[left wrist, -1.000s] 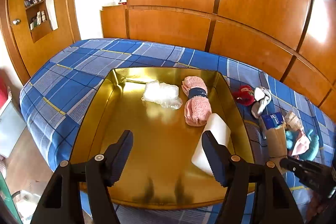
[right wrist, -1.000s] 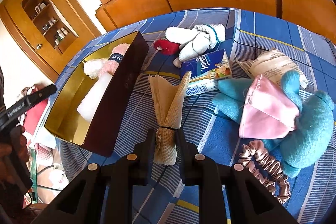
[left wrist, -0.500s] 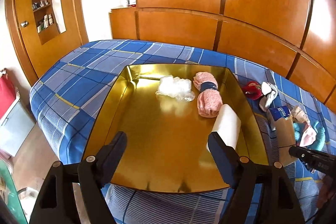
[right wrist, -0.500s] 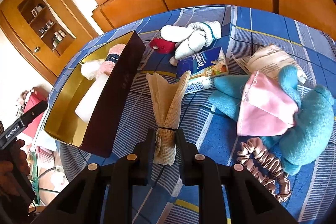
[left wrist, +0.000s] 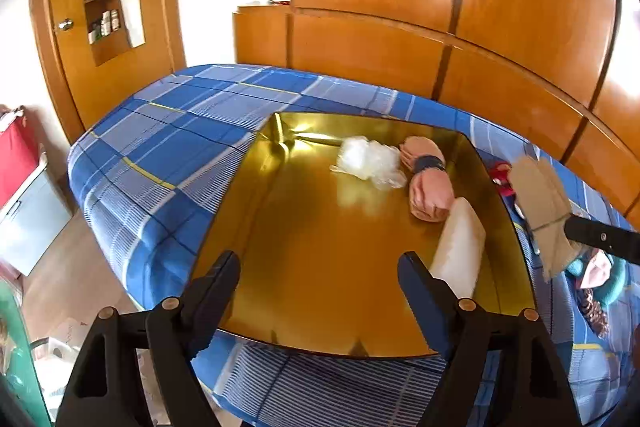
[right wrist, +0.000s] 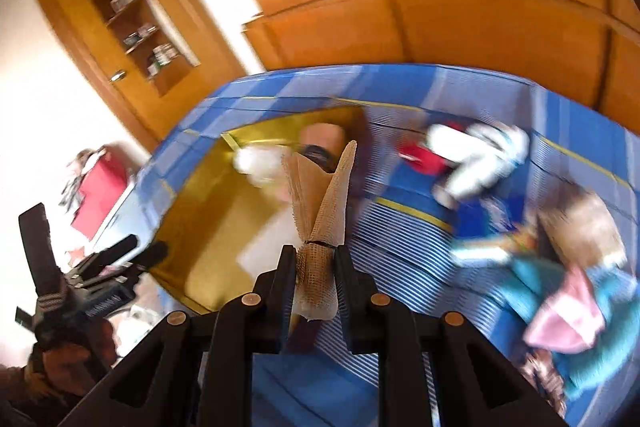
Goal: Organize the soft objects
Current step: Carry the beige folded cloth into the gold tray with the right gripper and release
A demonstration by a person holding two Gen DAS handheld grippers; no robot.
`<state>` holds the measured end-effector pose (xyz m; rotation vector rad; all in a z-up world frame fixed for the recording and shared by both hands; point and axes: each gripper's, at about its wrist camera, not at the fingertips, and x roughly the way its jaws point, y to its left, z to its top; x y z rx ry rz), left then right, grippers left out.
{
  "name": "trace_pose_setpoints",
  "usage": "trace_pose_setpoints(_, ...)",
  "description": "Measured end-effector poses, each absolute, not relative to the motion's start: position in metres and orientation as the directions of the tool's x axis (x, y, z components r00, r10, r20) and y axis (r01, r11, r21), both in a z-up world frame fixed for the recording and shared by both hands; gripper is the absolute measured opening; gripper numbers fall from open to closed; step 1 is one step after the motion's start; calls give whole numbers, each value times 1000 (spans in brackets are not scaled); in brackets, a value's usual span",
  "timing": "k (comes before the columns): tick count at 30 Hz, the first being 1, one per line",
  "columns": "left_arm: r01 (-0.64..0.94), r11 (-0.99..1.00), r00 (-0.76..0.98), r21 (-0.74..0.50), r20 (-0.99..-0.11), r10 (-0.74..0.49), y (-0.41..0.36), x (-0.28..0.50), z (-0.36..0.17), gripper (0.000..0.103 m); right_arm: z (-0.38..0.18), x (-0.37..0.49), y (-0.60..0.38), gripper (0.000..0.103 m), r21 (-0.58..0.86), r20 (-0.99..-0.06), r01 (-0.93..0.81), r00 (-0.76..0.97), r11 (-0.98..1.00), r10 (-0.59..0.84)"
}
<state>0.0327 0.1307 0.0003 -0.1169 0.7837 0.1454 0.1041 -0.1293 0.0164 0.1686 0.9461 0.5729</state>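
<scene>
Two tools, both nearest the viewer. Left tool (left wrist: 319, 263): jaws apart and just been widening, nothing between them, poised over the near end of the gold tray (left wrist: 320, 299). Right tool (right wrist: 312, 267): clenched on a beige mesh cloth bundle (right wrist: 320, 223), lifted clear of the bed, cloth fanning upward. Gold tray, on the blue plaid bed (left wrist: 168, 143), contents along its right side: white block (left wrist: 460, 247), pink rolled cloth with dark band (left wrist: 430, 187), clear plastic bag (left wrist: 370, 161). Beyond, right of tray, blurred: teal plush with pink fabric (right wrist: 580, 303), white socks (right wrist: 480, 155), red item (right wrist: 424, 153).
</scene>
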Motion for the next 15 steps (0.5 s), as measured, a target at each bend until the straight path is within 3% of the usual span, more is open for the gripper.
trace_pose_setpoints(6, -231, 971, 713, -61, -690, 126, 152, 29, 5, 88, 16, 128, -65, 18, 409, -715, -489, 354, 771, 603)
trace_pose_setpoints(11, -258, 963, 707, -76, -694, 135, 167, 28, 2, 88, -6, 150, -20, 18, 483, -716, -473, 271, 737, 643)
trace_pose_setpoints(15, -266, 960, 700, -82, -702, 134, 173, 28, -1, 88, -34, 162, 2, 21, 463, -764, -424, 253, 778, 593)
